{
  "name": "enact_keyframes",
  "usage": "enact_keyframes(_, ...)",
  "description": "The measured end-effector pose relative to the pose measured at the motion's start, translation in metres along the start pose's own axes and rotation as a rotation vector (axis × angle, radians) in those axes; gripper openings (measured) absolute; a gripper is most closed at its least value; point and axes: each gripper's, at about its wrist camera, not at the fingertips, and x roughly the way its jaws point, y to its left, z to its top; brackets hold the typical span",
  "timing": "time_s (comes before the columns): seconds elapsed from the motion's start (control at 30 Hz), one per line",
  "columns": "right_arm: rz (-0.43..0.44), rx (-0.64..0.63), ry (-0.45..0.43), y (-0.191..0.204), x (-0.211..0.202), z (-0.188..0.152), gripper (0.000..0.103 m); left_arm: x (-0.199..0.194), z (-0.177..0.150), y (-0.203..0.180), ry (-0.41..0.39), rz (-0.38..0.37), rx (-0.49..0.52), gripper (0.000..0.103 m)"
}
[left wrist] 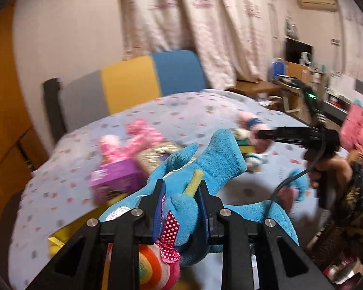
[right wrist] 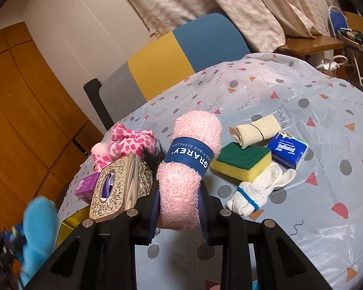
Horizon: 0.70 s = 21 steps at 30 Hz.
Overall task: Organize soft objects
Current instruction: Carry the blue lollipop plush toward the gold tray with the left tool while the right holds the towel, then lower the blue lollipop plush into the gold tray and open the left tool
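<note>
My left gripper (left wrist: 180, 193) is shut on a blue plush toy (left wrist: 213, 159) with a polka-dot ribbon, held above the table; the toy also shows at the lower left of the right wrist view (right wrist: 38, 220). My right gripper (right wrist: 179, 193) is shut on a rolled pink dishcloth (right wrist: 188, 154) with a blue paper band, held above the table. In the left wrist view the right gripper (left wrist: 263, 134) reaches in from the right. A pink spotted plush (right wrist: 130, 142), a green-and-yellow sponge (right wrist: 242, 162), a beige cloth roll (right wrist: 256, 128), a white glove (right wrist: 259, 188) and a blue tissue pack (right wrist: 288, 149) lie on the table.
The table wears a patterned plastic cloth (right wrist: 302, 96). An ornate gold tissue box (right wrist: 121, 183), a purple box (right wrist: 86, 186) and a yellow container (right wrist: 69, 224) stand at its left. A chair with a grey, yellow and blue back (right wrist: 181, 55) is behind. A wooden wardrobe (right wrist: 24, 108) is at left.
</note>
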Motion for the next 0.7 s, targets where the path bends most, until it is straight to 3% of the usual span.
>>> enact_keyframes(0.13, 0.000, -0.007, -0.002, 0.002, 0.000, -0.001, 0.028, -0.013, -0.015, 0.052, 0.020, 0.150, -0.047, 0.026)
enact_keyframes(0.3, -0.017, -0.027, 0.015, 0.004, 0.005, -0.003, 0.028, 0.003, -0.054, 0.117, 0.105, 0.302, -0.110, 0.026)
enact_keyframes(0.57, -0.045, -0.102, 0.047, 0.018, 0.015, -0.012, 0.028, 0.074, -0.106, 0.185, 0.255, 0.398, -0.191, 0.027)
enact_keyframes(0.7, -0.056, -0.131, 0.065, 0.027, 0.013, -0.018, 0.028, 0.097, -0.119, 0.197, 0.278, 0.411, -0.206, 0.028)
